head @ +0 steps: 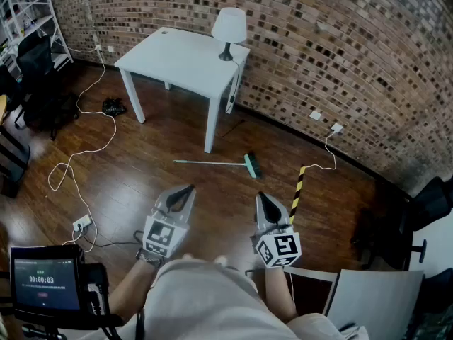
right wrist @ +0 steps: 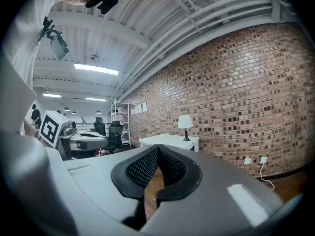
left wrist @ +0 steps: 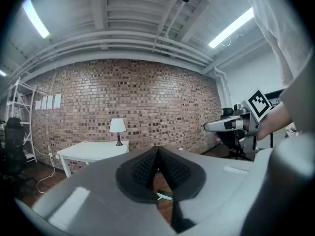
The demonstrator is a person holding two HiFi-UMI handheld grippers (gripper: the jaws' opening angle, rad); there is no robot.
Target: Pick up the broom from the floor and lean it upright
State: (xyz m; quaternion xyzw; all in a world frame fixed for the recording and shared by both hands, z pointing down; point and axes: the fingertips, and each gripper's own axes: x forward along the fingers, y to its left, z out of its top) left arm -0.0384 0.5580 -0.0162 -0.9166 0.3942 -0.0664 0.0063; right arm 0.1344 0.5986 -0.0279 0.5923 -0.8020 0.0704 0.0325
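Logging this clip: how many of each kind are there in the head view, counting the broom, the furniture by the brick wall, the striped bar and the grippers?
broom: 1
table: 1
lamp: 1
yellow-black striped bar: 1
grippers: 2, left gripper and right gripper
total: 6

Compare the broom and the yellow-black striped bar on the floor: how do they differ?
Colour: the broom has a pale handle and a green head; the striped bar is yellow and black.
Pose: the broom lies crosswise in the head view, near the white table; the striped bar points toward the brick wall.
Shared: both lie flat on the wood floor.
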